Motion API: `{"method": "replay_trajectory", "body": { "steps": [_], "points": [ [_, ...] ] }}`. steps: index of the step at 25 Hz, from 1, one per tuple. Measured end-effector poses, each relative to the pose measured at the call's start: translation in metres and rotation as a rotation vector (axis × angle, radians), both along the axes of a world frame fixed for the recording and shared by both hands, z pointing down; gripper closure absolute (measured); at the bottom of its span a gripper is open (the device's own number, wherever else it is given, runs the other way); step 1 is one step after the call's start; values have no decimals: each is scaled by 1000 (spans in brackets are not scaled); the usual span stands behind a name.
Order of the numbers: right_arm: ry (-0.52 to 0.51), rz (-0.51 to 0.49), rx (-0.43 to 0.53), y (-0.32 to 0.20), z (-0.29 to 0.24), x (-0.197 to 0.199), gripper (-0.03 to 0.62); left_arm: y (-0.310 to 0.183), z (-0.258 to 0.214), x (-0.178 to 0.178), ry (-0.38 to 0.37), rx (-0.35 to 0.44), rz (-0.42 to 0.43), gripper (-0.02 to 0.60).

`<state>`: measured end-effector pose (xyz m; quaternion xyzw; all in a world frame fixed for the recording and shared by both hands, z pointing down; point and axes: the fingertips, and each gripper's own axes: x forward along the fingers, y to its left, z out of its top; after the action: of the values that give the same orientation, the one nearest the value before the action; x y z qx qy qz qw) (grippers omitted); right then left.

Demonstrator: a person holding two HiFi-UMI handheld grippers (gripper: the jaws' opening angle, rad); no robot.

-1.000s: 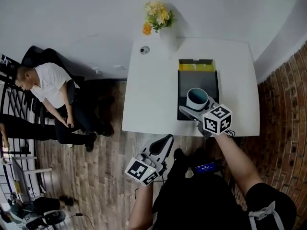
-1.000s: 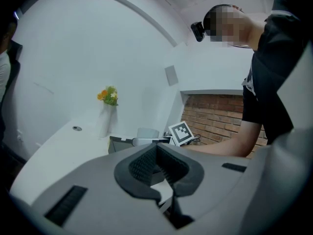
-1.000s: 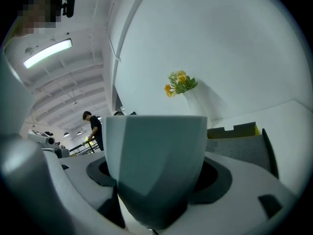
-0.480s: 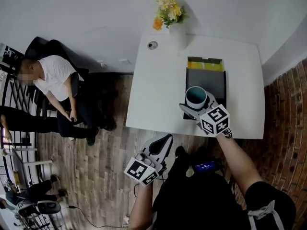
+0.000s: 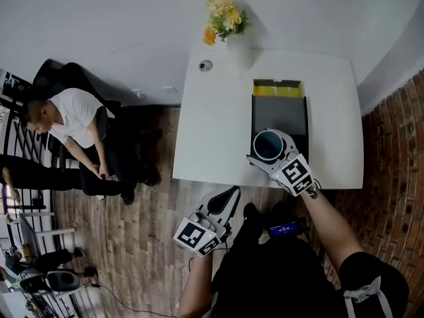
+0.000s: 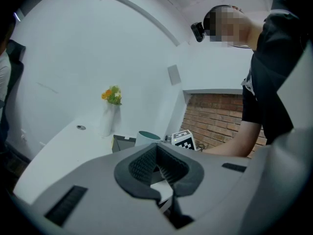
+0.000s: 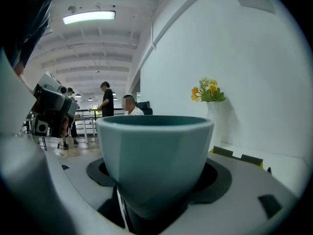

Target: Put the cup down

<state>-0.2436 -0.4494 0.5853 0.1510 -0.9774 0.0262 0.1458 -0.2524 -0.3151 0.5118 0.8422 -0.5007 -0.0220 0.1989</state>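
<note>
Right claw (image 5: 273, 152): clamped on the pale teal, faceted ceramic cup (image 5: 267, 144), one jaw to each side of the lower body, which narrows towards the base. The grip sits low, presumably so the wider rim stays above the jaws and the cup cannot drop through. The right gripper view shows the cup upright with its rim level, as it should be for setting down on its base. From the head view the cup is over the near end of the dark grey rectangular box with a yellow far edge (image 5: 281, 111), close to the near edge of the white surface (image 5: 212, 131). No view shows the underside of the cup, so I cannot tell whether it rests on anything or is carried clear. In my judgement the task is unfinished while the jaws are pressed to the cup. It needs a flat spot under the base before release, and the box rim is a possible snag. Left claw (image 6: 157, 166): jaws together, nothing between them, held off the surface over the wooden floor (image 5: 146, 230). It takes no part and appears parked so as not to obstruct the right. Further out, a white vase of yellow flowers (image 5: 228, 35) and a small round grey object (image 5: 206, 65) stand at the far edge, well apart from the cup. A seated person in a white shirt (image 5: 76, 118) is off to the left by the wall.
</note>
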Motion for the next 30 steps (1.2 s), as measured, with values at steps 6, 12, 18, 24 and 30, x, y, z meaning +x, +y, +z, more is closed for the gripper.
{"method": "replay_trajectory", "body": {
  "steps": [6, 12, 18, 24, 30],
  "points": [
    [76, -9, 26, 5, 8, 4, 195, -2, -6, 5, -5, 14, 12, 572],
    [78, -7, 42, 6, 8, 3, 195, 2, -12, 8, -19, 24, 18, 572],
    [91, 1, 14, 10, 10, 8, 121, 7, -14, 6, -27, 21, 8, 574],
    [102, 49, -7, 11, 9, 29, 120, 8, -18, 15, -31, 35, 24, 572],
    [92, 106, -48, 25, 8, 63, 121, 10, -18, 22, -22, 44, 35, 574]
  ]
}}
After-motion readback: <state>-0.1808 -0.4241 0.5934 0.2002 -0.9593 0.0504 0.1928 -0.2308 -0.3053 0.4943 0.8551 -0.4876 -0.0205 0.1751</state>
